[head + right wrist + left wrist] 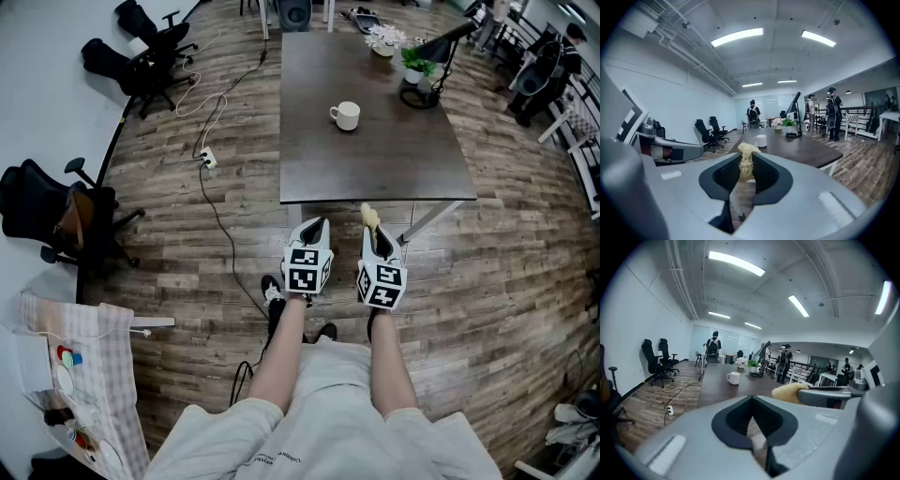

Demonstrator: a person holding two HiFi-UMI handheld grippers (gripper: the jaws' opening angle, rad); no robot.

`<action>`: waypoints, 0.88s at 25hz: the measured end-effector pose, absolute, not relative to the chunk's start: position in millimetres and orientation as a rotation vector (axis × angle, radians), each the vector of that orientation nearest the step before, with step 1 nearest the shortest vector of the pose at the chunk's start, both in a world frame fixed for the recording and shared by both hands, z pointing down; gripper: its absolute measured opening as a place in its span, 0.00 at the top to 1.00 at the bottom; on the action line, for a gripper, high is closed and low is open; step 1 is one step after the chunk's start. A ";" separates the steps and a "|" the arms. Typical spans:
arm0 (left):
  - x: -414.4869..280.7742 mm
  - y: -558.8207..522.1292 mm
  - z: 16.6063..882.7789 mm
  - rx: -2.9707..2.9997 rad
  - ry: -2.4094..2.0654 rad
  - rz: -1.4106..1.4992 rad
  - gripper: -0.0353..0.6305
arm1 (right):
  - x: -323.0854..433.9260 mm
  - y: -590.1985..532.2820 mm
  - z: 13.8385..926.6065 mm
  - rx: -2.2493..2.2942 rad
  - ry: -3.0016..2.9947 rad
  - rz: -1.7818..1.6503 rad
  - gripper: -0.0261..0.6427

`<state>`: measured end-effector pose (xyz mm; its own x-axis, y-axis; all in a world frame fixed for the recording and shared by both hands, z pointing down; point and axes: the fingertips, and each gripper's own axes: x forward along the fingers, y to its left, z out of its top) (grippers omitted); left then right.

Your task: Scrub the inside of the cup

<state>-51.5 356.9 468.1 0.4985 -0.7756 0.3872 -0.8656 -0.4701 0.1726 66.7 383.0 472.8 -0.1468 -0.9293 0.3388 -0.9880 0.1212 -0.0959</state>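
While the cup (pixel 345 115) sits far ahead, right gripper (pixel 376 232) clamping scrubber (pixel 369 217), left gripper (pixel 317 225) closed empty.

white cup (pixel 345 114), pale-yellow scrubber (pixel 370 217)

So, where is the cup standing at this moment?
In the head view the white cup stands alone near the middle of the dark table, to the left of the potted plant and nearer to the person.

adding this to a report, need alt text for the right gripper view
The right gripper, jaws shut on a yellowish fibrous scrubber, points toward a white cup standing on a dark table ahead. The left gripper shows at the left.
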 end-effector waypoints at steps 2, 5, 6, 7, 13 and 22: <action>-54.6 349.8 467.5 2.399 -1.380 0.351 0.95 | 64.7 376.1 471.9 1.908 -2.201 0.432 0.83; -59.6 343.2 470.6 2.386 -1.387 0.338 0.95 | 61.6 369.5 473.1 1.901 -2.206 0.426 0.83; -61.4 341.6 472.6 2.379 -1.387 0.337 0.95 | 60.7 367.7 474.1 1.901 -2.205 0.428 0.83; -63.1 339.5 475.2 2.373 -1.384 0.338 0.95 | 59.9 365.4 475.1 1.902 -2.202 0.432 0.83; -78.1 299.6 490.2 2.375 -1.350 0.373 0.95 | 50.0 327.4 487.4 1.940 -2.155 0.473 0.83; -89.4 198.3 492.1 2.418 -1.264 0.409 0.95 | 53.0 243.0 497.7 2.054 -2.019 0.552 0.82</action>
<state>-89.4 198.3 492.1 0.5530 -0.7184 0.4219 -0.8294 -0.5230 0.1966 53.0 243.0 497.7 -0.0078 -0.9147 0.4041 -0.9930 -0.0405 -0.1109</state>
